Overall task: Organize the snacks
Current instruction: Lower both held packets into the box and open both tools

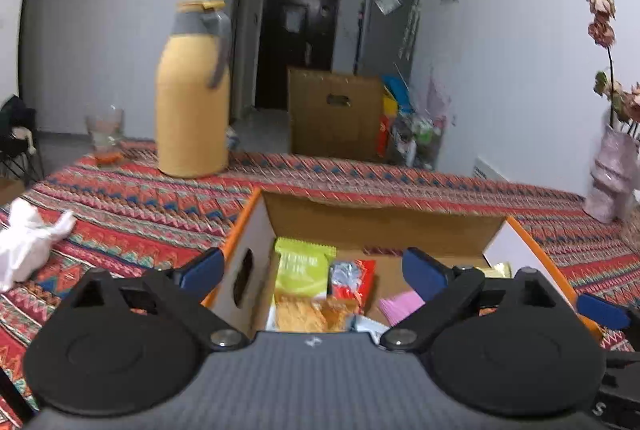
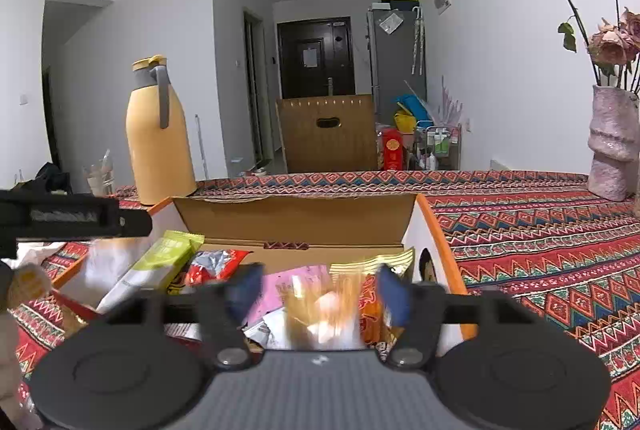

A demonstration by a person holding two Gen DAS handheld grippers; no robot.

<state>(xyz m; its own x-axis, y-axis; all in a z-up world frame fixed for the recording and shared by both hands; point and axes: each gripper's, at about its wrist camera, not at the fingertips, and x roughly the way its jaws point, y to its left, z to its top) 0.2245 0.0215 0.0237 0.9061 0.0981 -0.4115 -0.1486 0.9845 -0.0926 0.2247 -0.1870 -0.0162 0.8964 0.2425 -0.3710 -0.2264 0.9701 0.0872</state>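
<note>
An orange-rimmed cardboard box [image 1: 240, 226] [image 2: 440, 230] stands on the patterned tablecloth and holds several snack packets. In the left wrist view I see a green packet [image 1: 304, 270], a red one [image 1: 352, 278], a pink one [image 1: 400, 304] and an orange crisp packet [image 1: 304, 316]. My left gripper [image 1: 314, 270] is open over the box, with the box's left wall between its fingers. My right gripper [image 2: 320, 292] is open above the box's right half. A blurred orange see-through packet [image 2: 328, 306] lies loose between its fingers, and the pads do not press on it.
A yellow thermos jug [image 1: 192, 102] [image 2: 158, 142] and a glass [image 1: 105, 134] stand behind the box on the left. A crumpled white bag [image 1: 28, 242] lies at the left. A pink vase of dried roses [image 2: 612, 146] stands far right.
</note>
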